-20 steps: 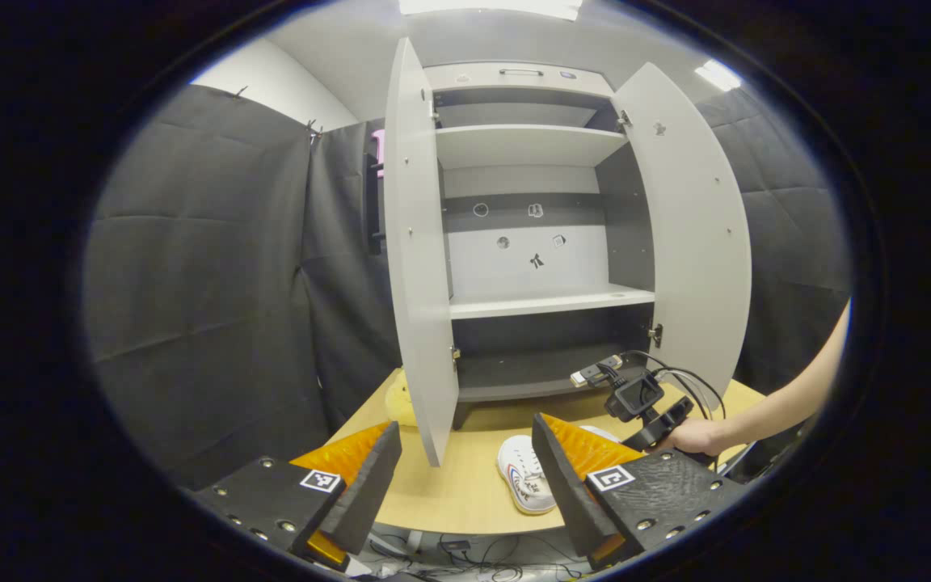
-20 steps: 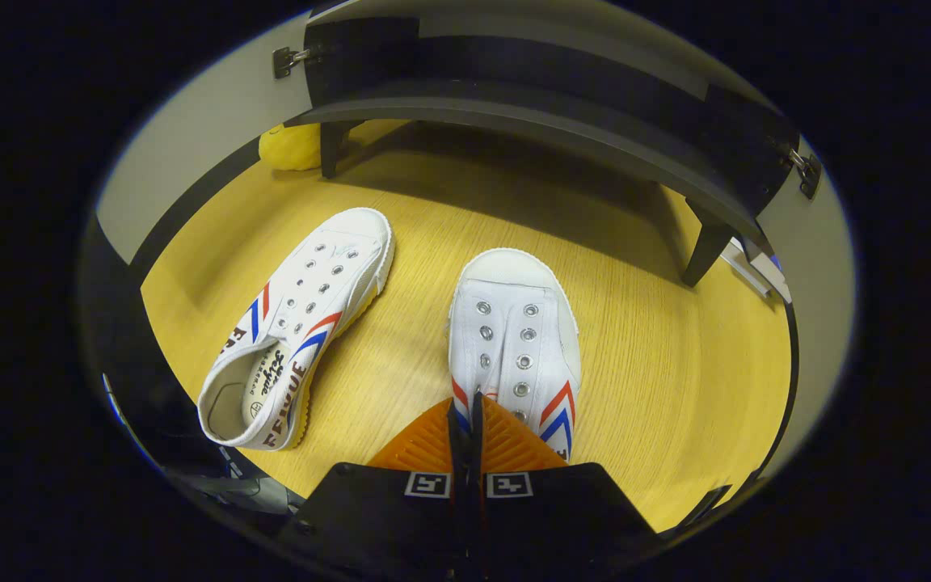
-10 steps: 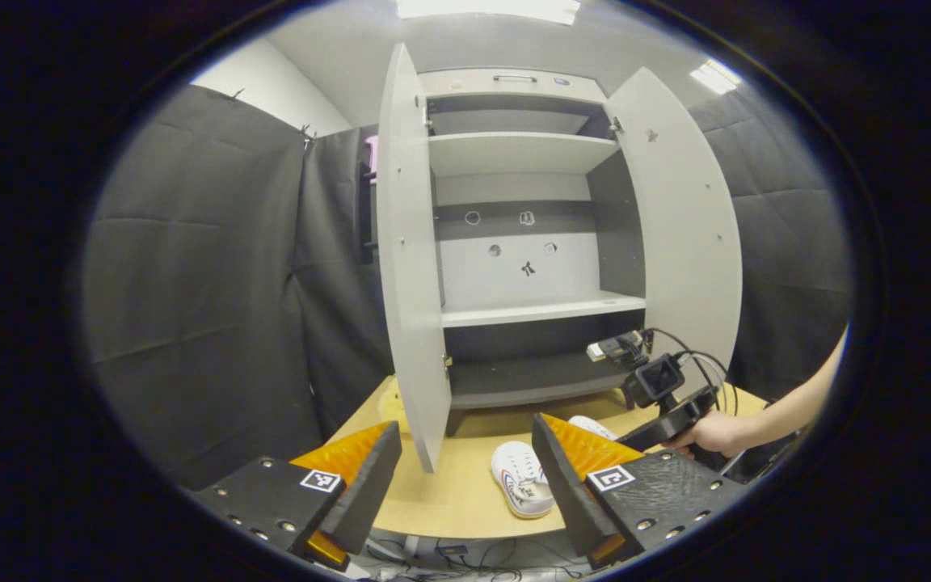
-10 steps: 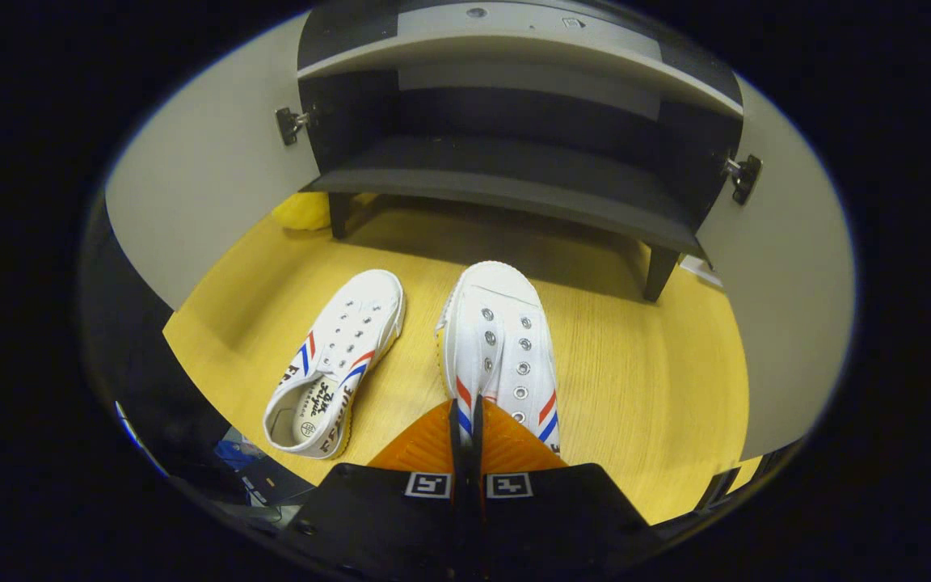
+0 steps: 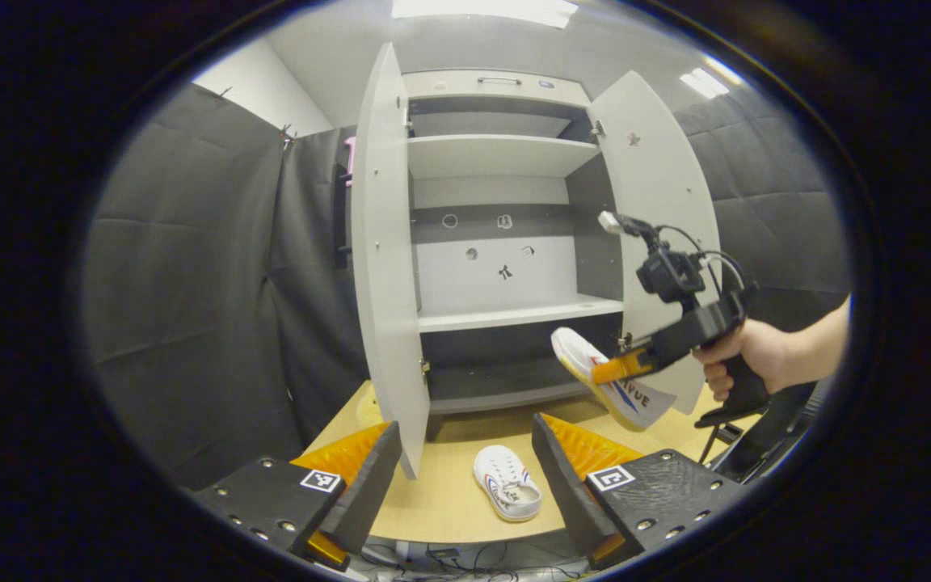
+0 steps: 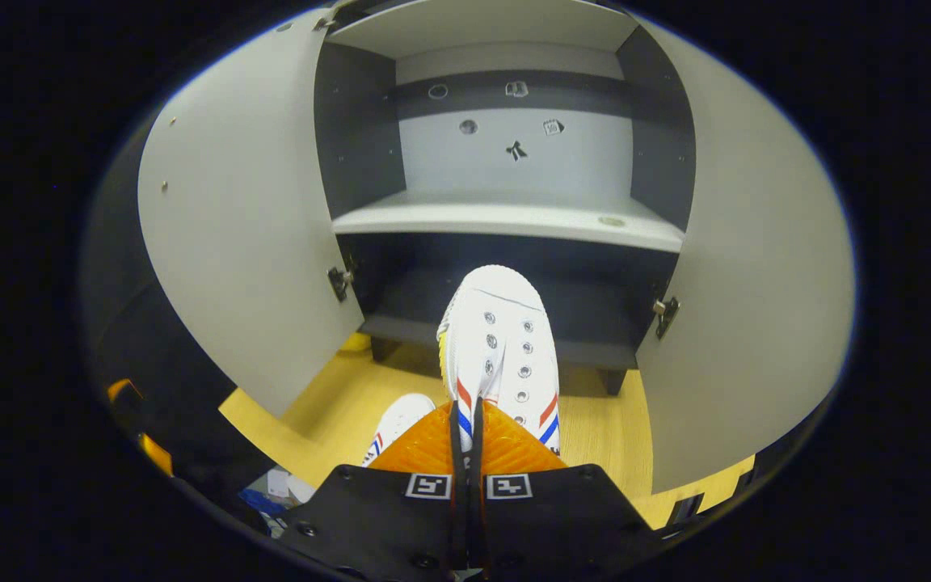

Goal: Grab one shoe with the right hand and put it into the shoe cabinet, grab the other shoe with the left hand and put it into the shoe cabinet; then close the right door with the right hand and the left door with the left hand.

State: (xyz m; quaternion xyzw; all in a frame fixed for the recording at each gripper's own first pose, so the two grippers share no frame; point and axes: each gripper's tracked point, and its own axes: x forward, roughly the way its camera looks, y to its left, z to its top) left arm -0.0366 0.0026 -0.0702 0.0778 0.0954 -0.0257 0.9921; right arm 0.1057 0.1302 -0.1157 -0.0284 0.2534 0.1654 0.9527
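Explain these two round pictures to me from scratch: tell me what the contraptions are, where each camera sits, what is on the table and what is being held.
No robot here: a person holds a hand-operated two-finger gripper in each hand, and a fisheye camera rides on each one, looking along its fingers.

The left gripper view looks out past the left gripper, whose fingers stand open with nothing between them. Ahead stands a shoe cabinet with both doors open, on a wooden table. One white shoe lies on the table. Farther right, a hand holds the right gripper, which carries the other shoe in the air toward the cabinet.

The right gripper view is that gripper's own camera: its fingers are shut on the lifted shoe, toe pointing at the cabinet's dark bottom shelf.
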